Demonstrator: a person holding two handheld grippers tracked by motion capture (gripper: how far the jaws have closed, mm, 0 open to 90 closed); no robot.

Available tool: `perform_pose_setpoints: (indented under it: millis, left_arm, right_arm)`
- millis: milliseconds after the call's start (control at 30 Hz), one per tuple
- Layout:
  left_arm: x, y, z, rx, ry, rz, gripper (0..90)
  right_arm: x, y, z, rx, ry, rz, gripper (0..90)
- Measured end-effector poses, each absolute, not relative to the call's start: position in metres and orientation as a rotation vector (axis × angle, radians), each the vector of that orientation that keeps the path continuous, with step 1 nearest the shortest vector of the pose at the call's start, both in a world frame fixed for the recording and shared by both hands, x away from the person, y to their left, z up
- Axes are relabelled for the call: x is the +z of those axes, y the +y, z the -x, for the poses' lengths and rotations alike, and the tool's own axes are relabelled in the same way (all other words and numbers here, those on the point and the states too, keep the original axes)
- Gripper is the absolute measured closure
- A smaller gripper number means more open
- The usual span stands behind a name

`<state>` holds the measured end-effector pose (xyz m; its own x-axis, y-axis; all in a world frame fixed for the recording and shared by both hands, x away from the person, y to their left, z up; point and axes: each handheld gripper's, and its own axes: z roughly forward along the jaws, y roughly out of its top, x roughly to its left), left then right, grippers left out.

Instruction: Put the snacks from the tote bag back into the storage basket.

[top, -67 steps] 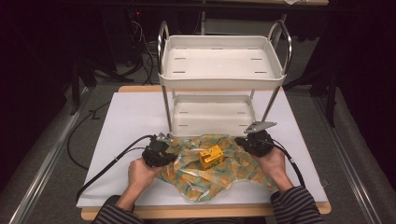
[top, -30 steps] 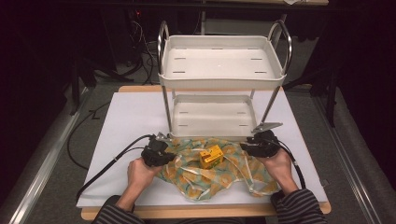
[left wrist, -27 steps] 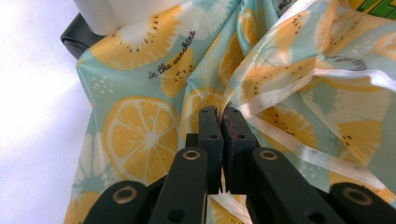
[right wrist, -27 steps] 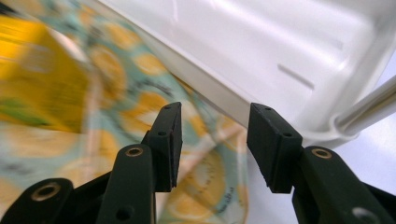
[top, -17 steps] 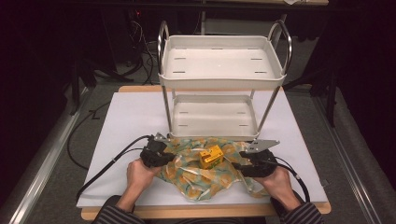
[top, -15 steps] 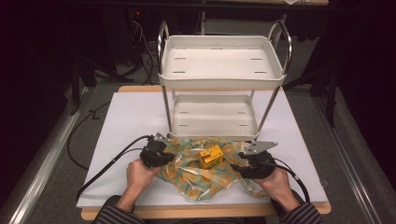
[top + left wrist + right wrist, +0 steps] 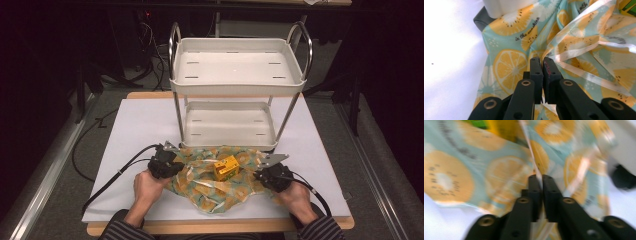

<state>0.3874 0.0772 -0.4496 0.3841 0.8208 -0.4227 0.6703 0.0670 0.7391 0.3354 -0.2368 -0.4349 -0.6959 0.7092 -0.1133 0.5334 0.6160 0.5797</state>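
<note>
Your right gripper [image 7: 263,176] moved inward and just clamped the bag [image 7: 524,37], printed "in the sunshine"; left gripper [image 7: 542,61] grips it too.

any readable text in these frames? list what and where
"in the sunshine": cursive black print on the fruit-print bag, left gripper view.
A partly cut-off word at the top of the same bag, possibly "with": too partial to be sure.
Dark lettering on the bag in the right gripper view: too blurred to read.
Yellow box in the high view: any print too small to read.
</note>
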Motion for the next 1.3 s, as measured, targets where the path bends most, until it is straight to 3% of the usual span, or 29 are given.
perform_pose_setpoints:
  millis: [167,333,500,700,933,1133,1300]
  left_arm:
    - [-0.452,0.076,-0.387,0.175,1.337,-1.664,88.5]
    - [-0.455,0.077,-0.387,0.21,1.336,-1.681,88.3]
    - [-0.438,0.083,-0.377,0.144,1.309,-1.591,79.2]
    - [-0.426,0.088,-0.371,0.134,1.316,-1.55,61.3]
    - [-0.386,0.083,-0.359,0.039,1.275,-1.458,46.6]
    - [-0.385,0.061,-0.35,0.034,1.249,-1.528,41.8]
    - [-0.398,0.05,-0.346,0.083,1.242,-1.608,44.9]
  right_arm:
    - [-0.436,-0.26,-0.35,0.776,2.465,-1.116,90.0]
    - [-0.446,-0.257,-0.358,0.718,2.496,-1.142,90.0]
    - [-0.447,-0.258,-0.358,0.743,2.487,-1.19,90.0]
    - [-0.446,-0.252,-0.36,0.79,2.509,-1.171,90.0]
    - [-0.446,-0.25,-0.362,0.802,2.525,-1.169,90.0]
    - [-0.444,-0.25,-0.359,0.81,2.512,-1.164,89.9]
    - [-0.443,-0.252,-0.359,0.799,2.503,-1.163,89.9]
